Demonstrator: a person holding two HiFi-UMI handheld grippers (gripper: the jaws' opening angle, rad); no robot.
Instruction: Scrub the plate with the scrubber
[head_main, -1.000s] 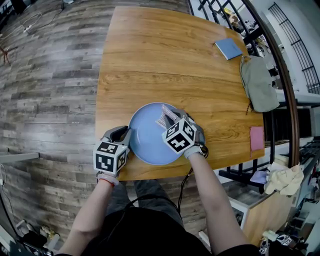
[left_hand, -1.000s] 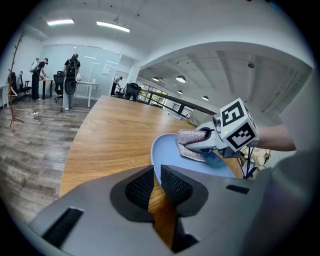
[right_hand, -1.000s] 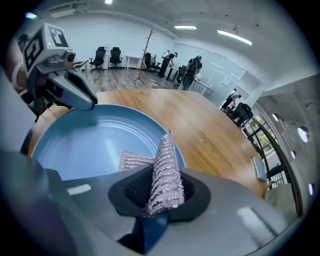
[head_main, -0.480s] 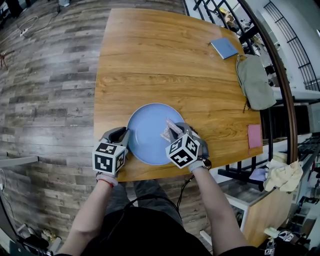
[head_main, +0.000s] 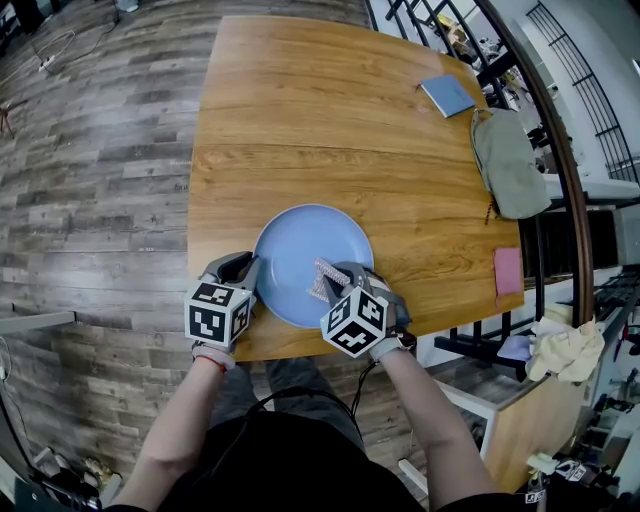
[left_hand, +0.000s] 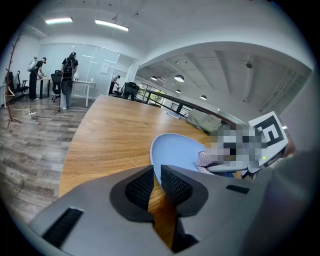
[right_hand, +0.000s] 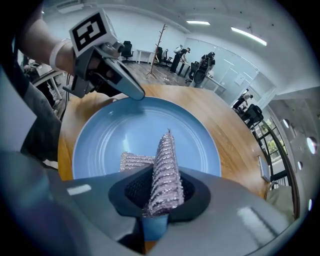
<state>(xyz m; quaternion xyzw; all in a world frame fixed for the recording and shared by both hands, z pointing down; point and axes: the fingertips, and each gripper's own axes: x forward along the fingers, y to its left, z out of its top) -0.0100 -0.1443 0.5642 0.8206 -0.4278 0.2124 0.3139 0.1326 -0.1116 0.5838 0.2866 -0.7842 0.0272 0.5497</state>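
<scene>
wooden tabletop (head_main: 300, 110) over a grey plank floor (head_main: 100, 150) carries a blue plate (head_main: 290, 245) near its front edge. the left gripper (left_hand: 156, 172) has its fingers (left_hand: 140, 187) nearly together, pinching the plate's left rim. the right gripper (right_hand: 160, 197) has its fingers (right_hand: 134, 192) clamped on a silvery mesh scrubber (right_hand: 165, 165), which stands folded between them, one end lying on the plate's face. a grey-green bag (head_main: 508, 165) lies well apart at the tabletop's right edge.

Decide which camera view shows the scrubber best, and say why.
The right gripper view: the scrubber fills the centre, pinched between the jaws over the plate. The head view shows only a small bit; the left gripper view, a sliver.
</scene>
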